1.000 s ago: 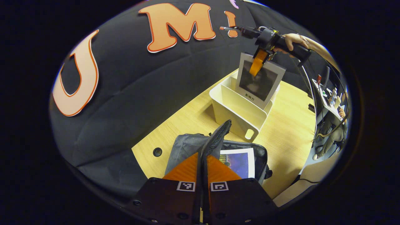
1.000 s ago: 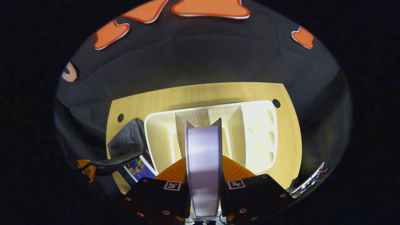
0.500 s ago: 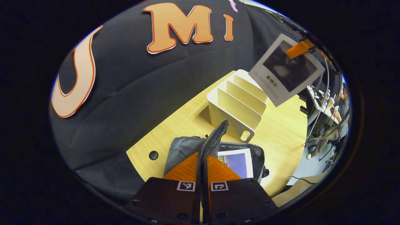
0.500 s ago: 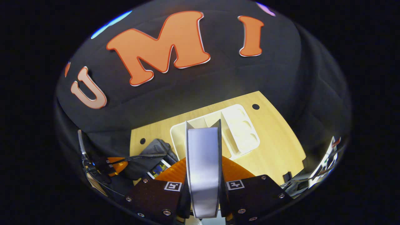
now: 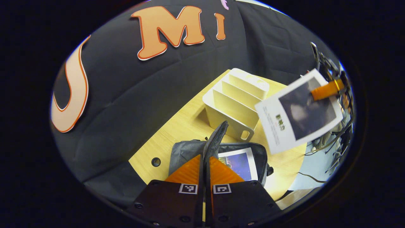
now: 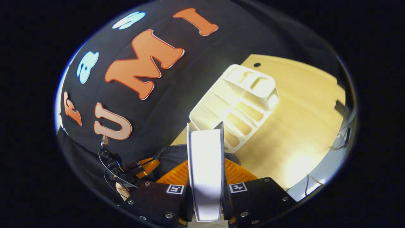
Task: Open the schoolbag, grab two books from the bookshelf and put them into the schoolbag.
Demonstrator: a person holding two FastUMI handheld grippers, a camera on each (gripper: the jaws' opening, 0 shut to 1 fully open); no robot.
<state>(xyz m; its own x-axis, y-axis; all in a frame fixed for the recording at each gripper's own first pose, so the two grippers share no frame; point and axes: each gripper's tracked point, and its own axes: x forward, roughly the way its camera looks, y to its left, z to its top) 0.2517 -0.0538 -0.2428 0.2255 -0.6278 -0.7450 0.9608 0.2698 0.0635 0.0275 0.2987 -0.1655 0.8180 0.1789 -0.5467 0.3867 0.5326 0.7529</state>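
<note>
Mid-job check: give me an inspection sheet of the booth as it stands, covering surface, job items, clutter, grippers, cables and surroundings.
Surface: wooden table with round cable holes.
Job's things: grey schoolbag open, first book inside; white bookshelf slots look empty; second book held in the air beside the bookshelf.
Clutter: nothing seen.
Grippers: left gripper shut on the schoolbag flap, holding it up; right gripper shut on the second book.
Cables: a dark cable lies on the floor past the table edge.
Surroundings: black cloth wall; blurred office furniture at the far right.
</note>
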